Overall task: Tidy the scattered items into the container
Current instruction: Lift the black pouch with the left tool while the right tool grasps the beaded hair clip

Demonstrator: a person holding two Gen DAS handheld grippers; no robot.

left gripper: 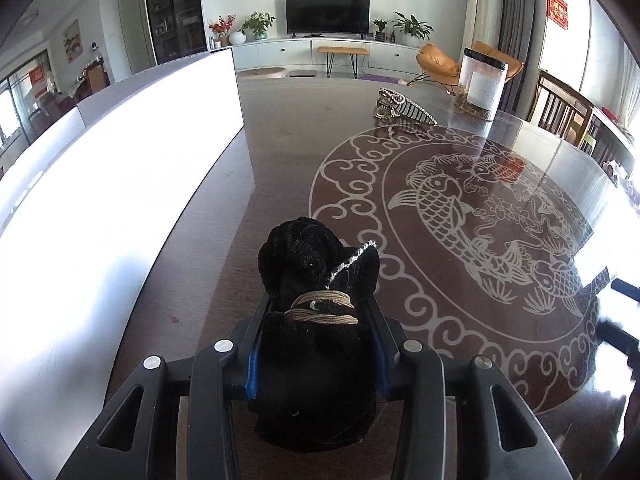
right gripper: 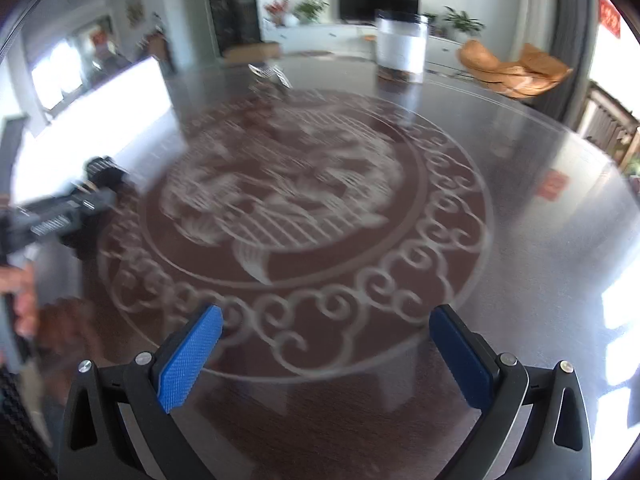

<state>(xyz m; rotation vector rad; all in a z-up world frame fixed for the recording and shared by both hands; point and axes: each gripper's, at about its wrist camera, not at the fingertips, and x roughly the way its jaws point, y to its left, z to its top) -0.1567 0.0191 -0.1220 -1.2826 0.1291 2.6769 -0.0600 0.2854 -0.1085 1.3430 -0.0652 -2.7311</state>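
Note:
My left gripper (left gripper: 318,308) is shut on a black fuzzy hair accessory (left gripper: 316,268) with a tan cord band, held above the dark table next to the white container (left gripper: 120,168) on its left. A striped hair clip with beads (left gripper: 400,108) lies on the table farther back; it also shows blurred in the right wrist view (right gripper: 270,72). My right gripper (right gripper: 326,332) is open and empty above the table's fish pattern. The left gripper with the black accessory (right gripper: 100,176) shows at the left edge there, beside the white container (right gripper: 100,120).
A clear jar with a black lid and white label (left gripper: 482,84) stands at the back of the glass-topped table (left gripper: 520,184); it also shows in the right wrist view (right gripper: 402,46). Wooden chairs (left gripper: 564,108) stand at the right. The right view is motion-blurred.

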